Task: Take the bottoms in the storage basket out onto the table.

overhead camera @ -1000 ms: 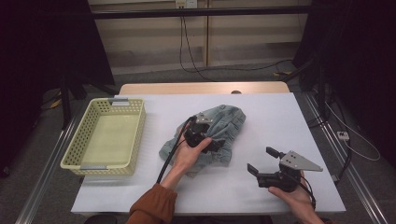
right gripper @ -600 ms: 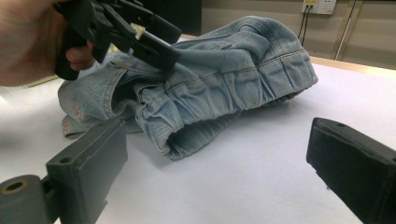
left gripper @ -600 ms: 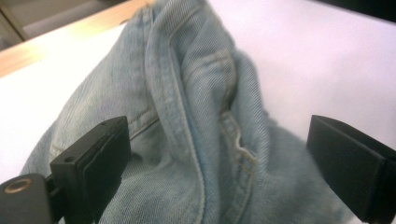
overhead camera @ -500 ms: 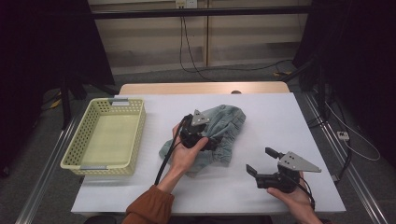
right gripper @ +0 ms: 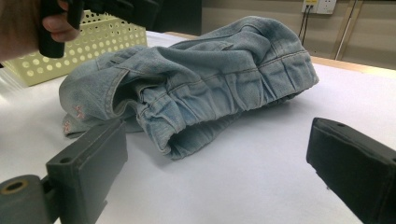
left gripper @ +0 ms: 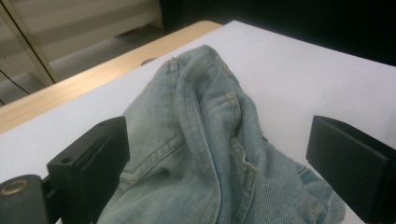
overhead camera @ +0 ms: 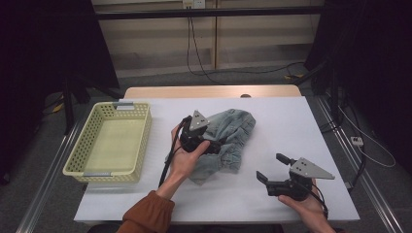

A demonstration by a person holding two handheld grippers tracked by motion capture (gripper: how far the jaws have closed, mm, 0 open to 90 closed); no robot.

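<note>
Basket (overhead camera: 138, 127) seemingly empty; both grippers' jaws wide apart, denim garment (overhead camera: 233, 133) ungripped.

I am counting one crumpled denim garment (overhead camera: 228, 141) lying on the surface (overhead camera: 291, 126), and one yellow perforated basket (overhead camera: 109, 143) sitting on it as well. I am holding two grippers, one in each hand: my left gripper (overhead camera: 197, 138) and my right gripper (overhead camera: 272, 167), each showing two black jaws. I am also seeing one grey three-cornered plate on each gripper, two in all.
</note>
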